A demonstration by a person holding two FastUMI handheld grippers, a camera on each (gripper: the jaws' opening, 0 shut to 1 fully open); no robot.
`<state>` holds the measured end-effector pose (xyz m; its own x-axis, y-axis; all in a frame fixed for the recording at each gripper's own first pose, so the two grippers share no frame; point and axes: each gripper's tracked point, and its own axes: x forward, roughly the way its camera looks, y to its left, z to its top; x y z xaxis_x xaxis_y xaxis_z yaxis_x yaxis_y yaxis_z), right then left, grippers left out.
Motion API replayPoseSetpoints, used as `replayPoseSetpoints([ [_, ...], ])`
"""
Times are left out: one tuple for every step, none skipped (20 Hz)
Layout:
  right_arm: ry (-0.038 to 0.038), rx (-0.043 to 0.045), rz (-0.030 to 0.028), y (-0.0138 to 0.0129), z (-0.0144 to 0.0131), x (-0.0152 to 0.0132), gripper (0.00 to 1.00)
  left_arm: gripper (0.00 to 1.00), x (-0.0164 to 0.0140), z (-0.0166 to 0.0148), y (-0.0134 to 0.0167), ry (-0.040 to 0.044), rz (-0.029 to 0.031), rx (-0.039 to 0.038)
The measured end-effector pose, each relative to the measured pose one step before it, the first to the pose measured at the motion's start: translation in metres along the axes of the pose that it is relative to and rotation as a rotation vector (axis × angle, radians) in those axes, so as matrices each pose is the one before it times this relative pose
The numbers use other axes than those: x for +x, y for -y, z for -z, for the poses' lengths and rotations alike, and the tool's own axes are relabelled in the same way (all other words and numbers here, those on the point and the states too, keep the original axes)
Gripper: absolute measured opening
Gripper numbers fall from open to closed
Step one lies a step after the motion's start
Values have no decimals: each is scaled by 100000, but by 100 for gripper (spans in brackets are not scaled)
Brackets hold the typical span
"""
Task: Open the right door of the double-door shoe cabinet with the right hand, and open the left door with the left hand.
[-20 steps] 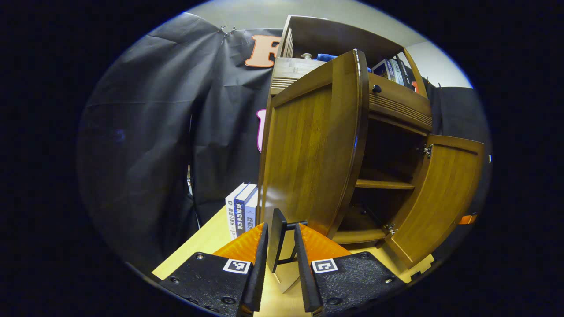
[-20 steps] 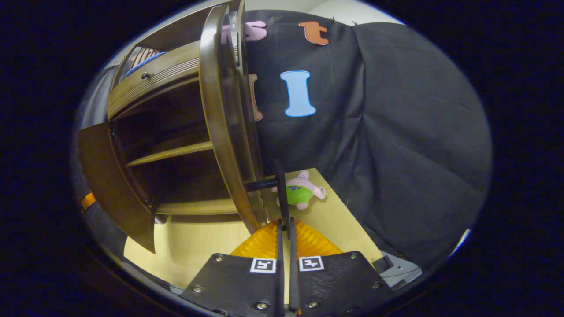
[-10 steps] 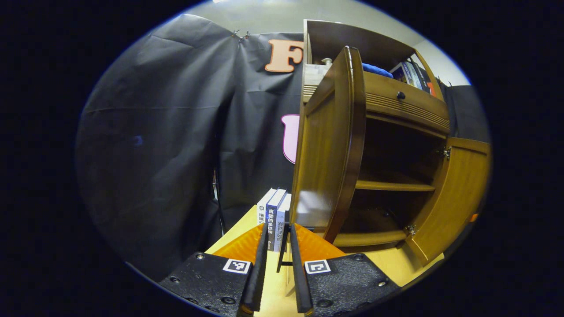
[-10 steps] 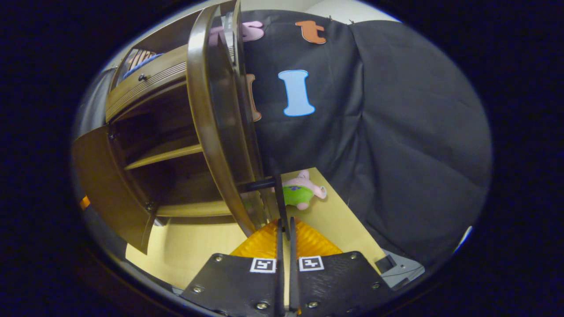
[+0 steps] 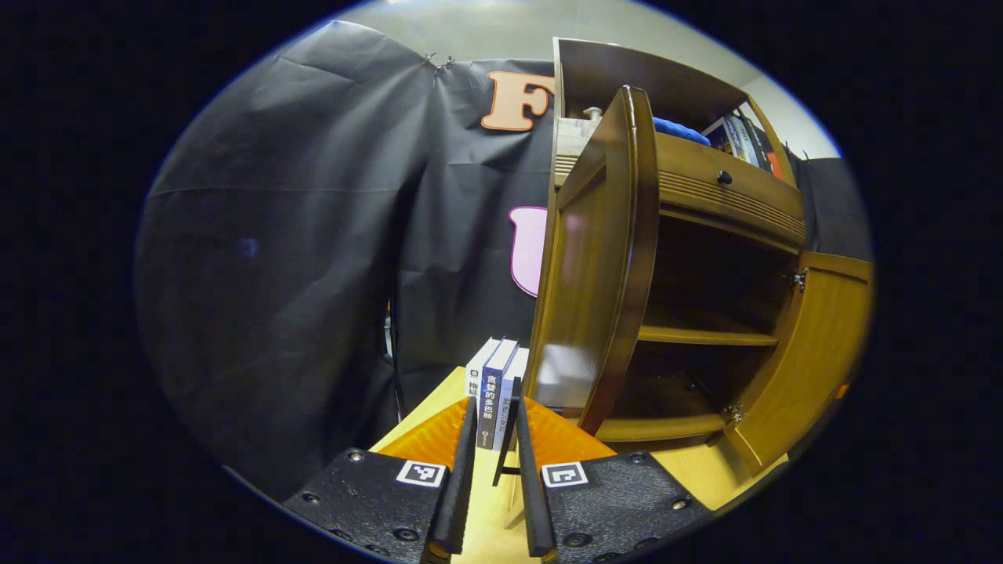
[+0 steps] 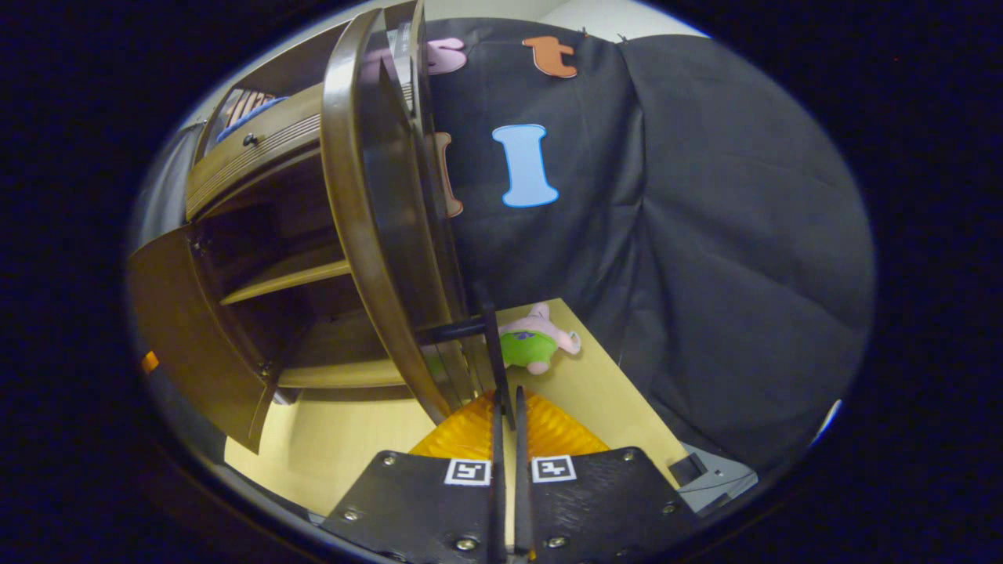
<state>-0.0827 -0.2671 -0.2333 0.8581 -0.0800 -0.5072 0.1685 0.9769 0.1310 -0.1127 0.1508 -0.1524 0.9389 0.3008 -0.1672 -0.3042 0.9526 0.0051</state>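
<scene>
Standing wide open on the counter point(image 5: 439, 403), the shoe cabinet point(image 5: 705, 313) shows its shelves. The left tongs point(image 5: 492, 427) pinch the left door point(image 5: 595, 266) handle point(image 5: 508, 439). The right tongs point(image 6: 506, 407) pinch the right door point(image 6: 376, 219) handle point(image 6: 492, 345).

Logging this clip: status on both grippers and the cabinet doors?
Left gripper shut on left door handle. Right gripper shut on right door handle. Both doors swung wide. Nothing blocking.

Glossy varnished wood shoe cabinet point(image 5: 689, 196), matt pale wood table point(image 6: 345, 439), plush toy point(image 6: 537, 341)
</scene>
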Motion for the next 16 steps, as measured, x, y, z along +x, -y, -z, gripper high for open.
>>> replayPoseSetpoints([
  [346, 460, 403, 89, -156, -170, 5, 31, -21, -35, -210, -162, 47, -739],
  [447, 313, 532, 250, -161, 35, 5, 31, -11, -46, -22, -167, 336, -511],
  [314, 392, 46, 78, -58, -33, 5, 31, 64, -1, -31, -18, 193, 565],
  [318, 78, 466, 268, -135, -111, 5, 39, -20, 51, -120, -218, 177, 1046],
  [247, 175, 134, 180, -119, -172, 5, 34, 18, -49, -38, -133, 721, 845],
  [351, 349, 94, 130, -237, -179, 5, 28, -55, -90, -170, -122, 867, 678],
  [644, 254, 432, 293, -224, -132, 5, 31, -23, -204, -469, 343, 506, 12],
  [675, 145, 396, 196, -331, -129, 5, 31, -51, -12, -327, -247, 772, -375],
  [639, 301, 244, 159, -484, -292, 5, 23, -32, -292, -606, 451, -47, -715],
  [925, 222, 151, 82, -625, -216, 5, 31, -53, -315, -897, 179, -226, -808],
  [1372, -134, 846, 277, -898, -248, 5, 31, -160, -382, -1084, 551, -1703, -986],
  [2010, -512, 1037, 256, -1136, -222, 5, 23, -170, -594, -1255, 1287, -2200, -1602],
  [2035, -578, 790, 196, -1261, -148, 5, 39, -288, -636, -648, 1199, 78, -2561],
  [1839, -677, 274, 65, -1425, -110, 5, 31, -348, -776, -179, 2077, 694, -3352],
  [1411, -986, 205, -50, -1323, -47, 5, 23, -133, -657, -285, 1242, -28, -3045],
  [1972, -1133, 735, 76, -1423, -97, 5, 23, 50, -341, -311, 393, -917, -2081],
])
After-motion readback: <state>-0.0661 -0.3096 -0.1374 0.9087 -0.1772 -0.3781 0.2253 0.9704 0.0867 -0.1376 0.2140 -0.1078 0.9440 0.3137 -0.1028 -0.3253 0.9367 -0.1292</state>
